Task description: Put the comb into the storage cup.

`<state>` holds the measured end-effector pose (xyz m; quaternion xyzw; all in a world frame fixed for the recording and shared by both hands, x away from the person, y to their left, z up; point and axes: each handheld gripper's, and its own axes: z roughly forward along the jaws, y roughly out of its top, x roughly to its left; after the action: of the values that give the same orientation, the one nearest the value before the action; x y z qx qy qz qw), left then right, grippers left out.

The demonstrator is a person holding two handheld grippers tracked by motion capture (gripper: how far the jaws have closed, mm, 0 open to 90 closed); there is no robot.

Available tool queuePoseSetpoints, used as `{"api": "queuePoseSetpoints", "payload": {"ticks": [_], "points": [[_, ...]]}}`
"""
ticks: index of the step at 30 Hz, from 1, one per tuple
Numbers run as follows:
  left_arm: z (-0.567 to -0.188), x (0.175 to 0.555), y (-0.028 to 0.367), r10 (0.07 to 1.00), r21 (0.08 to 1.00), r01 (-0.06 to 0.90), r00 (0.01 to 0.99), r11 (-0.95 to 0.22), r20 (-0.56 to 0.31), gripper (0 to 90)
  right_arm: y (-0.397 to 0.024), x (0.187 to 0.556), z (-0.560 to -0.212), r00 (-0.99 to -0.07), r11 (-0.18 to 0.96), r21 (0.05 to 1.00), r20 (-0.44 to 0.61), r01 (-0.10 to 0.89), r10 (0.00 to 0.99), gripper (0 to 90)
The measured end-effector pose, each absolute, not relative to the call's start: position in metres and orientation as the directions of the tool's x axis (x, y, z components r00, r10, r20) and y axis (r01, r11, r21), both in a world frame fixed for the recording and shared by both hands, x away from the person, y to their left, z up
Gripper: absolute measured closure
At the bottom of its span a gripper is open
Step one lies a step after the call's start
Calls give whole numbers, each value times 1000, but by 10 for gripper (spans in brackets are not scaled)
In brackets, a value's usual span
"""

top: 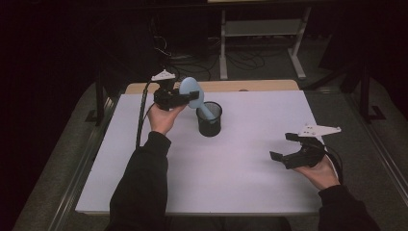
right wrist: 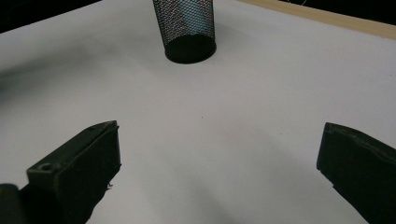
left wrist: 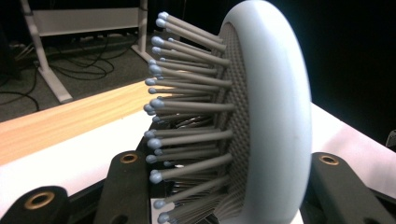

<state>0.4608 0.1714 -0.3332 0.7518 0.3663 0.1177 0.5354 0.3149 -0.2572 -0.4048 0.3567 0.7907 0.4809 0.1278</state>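
My left hand-held gripper (top: 185,96) is clamped on the head of a pale blue hairbrush (top: 191,91), far left of centre over the white surface (top: 231,163). High view: the brush's handle slants down into the black mesh cup (top: 210,119), which stands just right of that hand-held gripper, and the head sticks up above the cup's rim. The left gripper view adds what the high view can't resolve: the hairbrush (left wrist: 261,116) sits edge-on between the two black jaws, grey ball-tipped bristles pointing left in that view, rounded back to the right, wooden surface edge behind. My right hand-held gripper (top: 284,148) sits low at the near right, jaws wide apart with nothing between them, well apart from the cup. The right gripper view shows the mesh cup (right wrist: 187,28) upright on the surface, far ahead between its spread jaws; the brush head is cut off at that view's top edge.
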Motion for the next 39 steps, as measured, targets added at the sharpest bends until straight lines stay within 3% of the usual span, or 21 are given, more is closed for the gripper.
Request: {"api": "queuePoseSetpoints", "payload": {"ticks": [11, 22, 33, 39], "points": [[-347, 461, 168, 671, 879, 453, 700, -150, -246, 518, -258, 315, -405, -710, 282, 850, 144, 446, 689, 0], [-349, 455, 172, 674, 890, 429, 704, -154, -223, 490, -259, 316, -407, -703, 282, 846, 143, 452, 697, 0], [-361, 452, 191, 647, 885, 460, 698, -75, -308, 450, -259, 316, -407, -703, 289, 845, 135, 449, 698, 0], [-359, 448, 188, 642, 892, 439, 715, -104, -277, 342, -258, 316, -408, -702, 292, 843, 134, 451, 699, 0]]}}
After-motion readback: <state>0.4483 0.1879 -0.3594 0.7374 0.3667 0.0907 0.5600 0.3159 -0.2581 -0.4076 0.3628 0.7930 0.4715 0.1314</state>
